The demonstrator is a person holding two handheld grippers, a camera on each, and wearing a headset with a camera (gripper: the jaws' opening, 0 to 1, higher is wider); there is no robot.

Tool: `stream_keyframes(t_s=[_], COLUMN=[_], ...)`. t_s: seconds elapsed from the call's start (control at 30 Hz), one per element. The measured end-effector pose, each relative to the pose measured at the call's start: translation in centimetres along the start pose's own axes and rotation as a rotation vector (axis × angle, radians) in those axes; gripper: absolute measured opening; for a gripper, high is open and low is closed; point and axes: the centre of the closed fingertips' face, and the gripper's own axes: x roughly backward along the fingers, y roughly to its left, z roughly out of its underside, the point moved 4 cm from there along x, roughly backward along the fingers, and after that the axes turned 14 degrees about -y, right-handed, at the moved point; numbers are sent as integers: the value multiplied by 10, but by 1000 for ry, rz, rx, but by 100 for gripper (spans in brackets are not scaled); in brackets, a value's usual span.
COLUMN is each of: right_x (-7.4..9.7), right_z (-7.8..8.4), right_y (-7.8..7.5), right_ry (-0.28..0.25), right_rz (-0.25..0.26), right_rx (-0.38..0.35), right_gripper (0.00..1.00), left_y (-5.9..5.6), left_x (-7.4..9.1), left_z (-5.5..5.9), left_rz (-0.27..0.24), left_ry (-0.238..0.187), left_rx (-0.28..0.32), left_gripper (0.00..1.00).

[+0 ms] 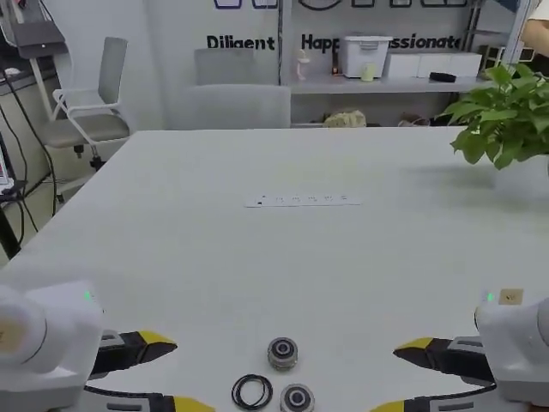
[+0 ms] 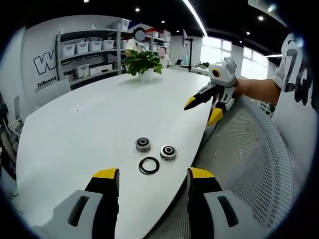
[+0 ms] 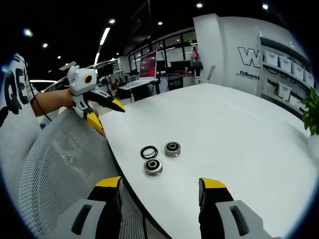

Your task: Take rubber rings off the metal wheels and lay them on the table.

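Count: two metal wheels (image 1: 283,352), one small pile of rubber rings (image 1: 252,391), two grippers, one potted plant (image 1: 506,112).

The wheels lie flat on the white table (image 1: 257,257) near its front edge, just beside each other. Each is a silvery disc with a dark band round a bright hub. The rings lie loose on the table just left of the nearer wheel. They are thin black loops that overlap, seemingly two, though the exact number is not clear.

Left gripper (image 1: 184,376): yellow-tipped jaws spread wide, nothing between them, left of the wheels. Right gripper (image 1: 390,378): jaws equally wide, empty, right of the wheels.

Writing: the wall (image 1: 171,34) reads "Diligent", then "Happ" and "ssionate", both cut off. A large "W" shows in both gripper views. The black lettering on the person's shirt (image 2: 299,99) is unreadable.
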Motion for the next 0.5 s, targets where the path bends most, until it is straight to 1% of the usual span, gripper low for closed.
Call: stream_keyframes(t_s=[0.1, 0.23, 0.3, 0.5], right_x=[0, -1, -1, -2], right_z=[3, 6, 7, 8], right_y=[0, 0, -1, -2], right_ry=[11, 22, 24, 27], right_rz=[2, 7, 9, 11], right_rx=[5, 18, 24, 25], right_gripper=[60, 59, 59, 59], left_y=[0, 1, 1, 3], left_x=[-1, -2, -2, -2], left_z=[2, 6, 6, 5], left_rz=[0, -1, -2, -10], left_ry=[1, 15, 12, -1], left_rx=[1, -7, -12, 7], left_gripper=[51, 51, 51, 51])
